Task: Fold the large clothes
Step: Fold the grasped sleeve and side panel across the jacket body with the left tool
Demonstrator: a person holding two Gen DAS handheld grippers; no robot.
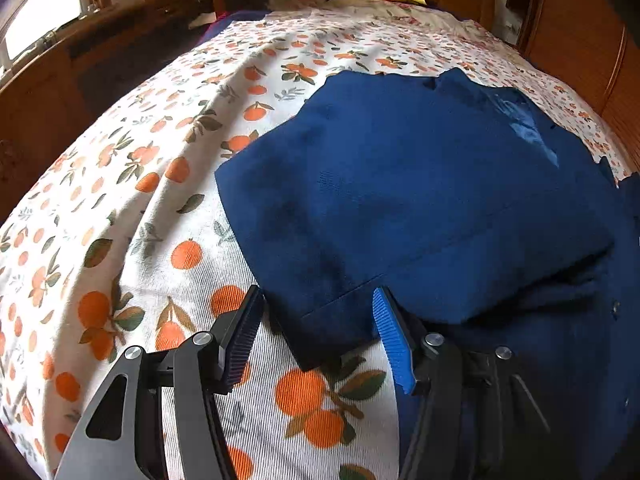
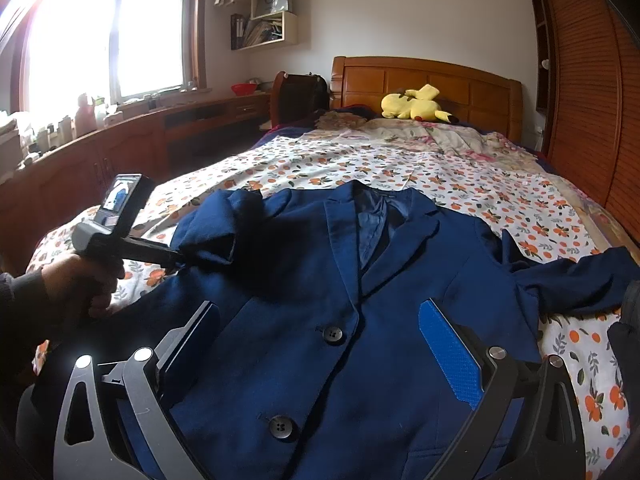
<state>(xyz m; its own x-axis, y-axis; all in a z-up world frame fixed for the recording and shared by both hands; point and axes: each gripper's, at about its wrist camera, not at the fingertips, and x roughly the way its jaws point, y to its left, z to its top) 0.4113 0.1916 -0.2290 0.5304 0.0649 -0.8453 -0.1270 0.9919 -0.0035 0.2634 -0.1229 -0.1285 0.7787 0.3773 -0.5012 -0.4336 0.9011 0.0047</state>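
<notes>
Garment: a dark navy blue woven blazer (image 2: 320, 320) lies face up on the bed, collar at the far end, front closed with two black round buttons (image 2: 333, 335) down the middle.
Left sleeve: the blazer's sleeve on the scene's left (image 2: 212, 236) is folded inward across the chest, its cuff end (image 1: 332, 328) lying between the left tongs' fingers.
Right sleeve: the other sleeve (image 2: 572, 276) stretches out to the right over the sheet.
Left tongs: the black left tongs with blue ribbed pads (image 1: 316, 328) are spread apart, one finger on each side of the cuff, gripping nothing.
Right tongs: the right tongs (image 2: 320, 340) hover over the blazer's near front, fingers wide apart, holding nothing.
Bed: a white sheet printed with oranges and green leaves (image 1: 160, 184) covers it; a wooden headboard (image 2: 428, 80) stands at the far end.
Far end: a yellow plush toy (image 2: 412, 106) rests near the headboard.
</notes>
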